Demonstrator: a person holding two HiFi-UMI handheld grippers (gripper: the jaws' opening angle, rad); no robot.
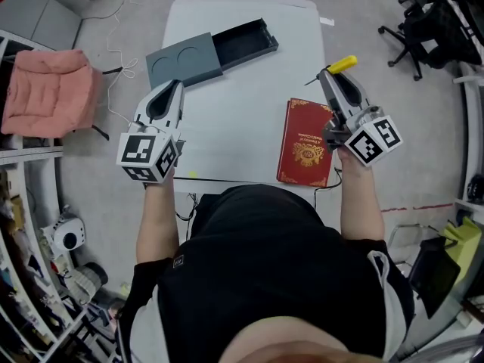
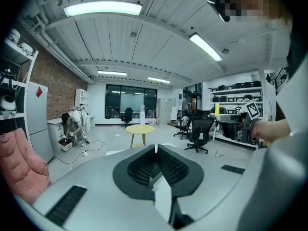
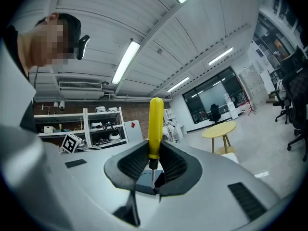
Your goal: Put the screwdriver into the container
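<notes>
On the left, my left tool [image 1: 175, 89] is held out on a straight forearm over the desk [image 1: 249, 108], jaws pressed together on nothing, pointing toward the open grey container [image 1: 246, 42]. On the right, my right tool [image 1: 330, 76] is raised beside the red book [image 1: 305, 142]. It clamps the yellow-handled screwdriver [image 1: 342, 64], well apart from the container.

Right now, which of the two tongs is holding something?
The right tongs, clamped on the yellow-handled screwdriver, whose handle sticks out past the tips. The left tongs are shut with nothing between them.
</notes>
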